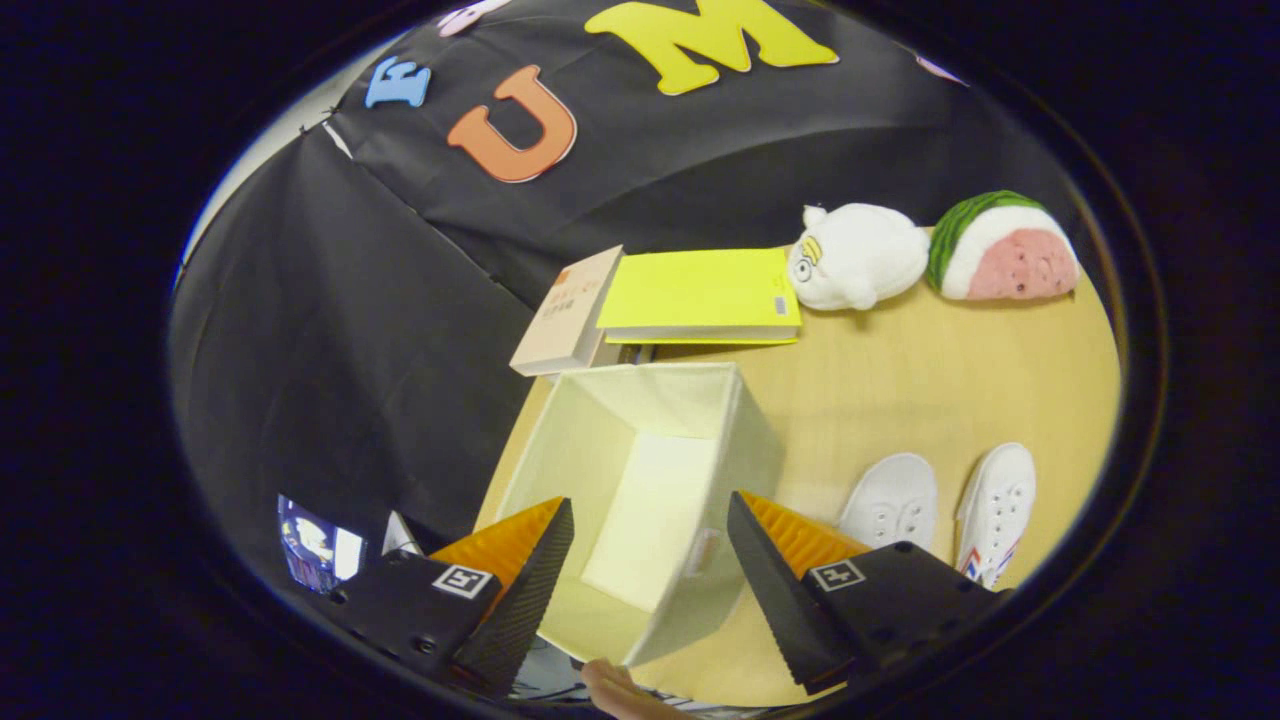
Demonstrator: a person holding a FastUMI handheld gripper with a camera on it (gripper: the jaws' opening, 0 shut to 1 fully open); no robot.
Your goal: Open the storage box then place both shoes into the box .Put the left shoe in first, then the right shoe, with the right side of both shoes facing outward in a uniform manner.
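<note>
A cream fabric storage box (pixel 560 450) stands open on the wooden table (pixel 900 370), its inside bare. My gripper (pixel 650 520) hovers above it, open, with nothing between the fingers; the box's hollow shows in the gap. Two white canvas shoes lie side by side on the table beyond the right finger, to the right of the box: one shoe (pixel 892 500) nearer the box, the other shoe (pixel 998 505) farther out with a red and blue stripe on its side. Their heel ends are hidden behind the right finger (pixel 775 560).
Behind the box lie a yellow book (pixel 700 295) and a pale book (pixel 570 315). A white plush toy (pixel 855 255) and a watermelon-slice plush (pixel 1000 250) sit at the table's far side. A person's fingertip (pixel 615 685) shows by the box's near corner.
</note>
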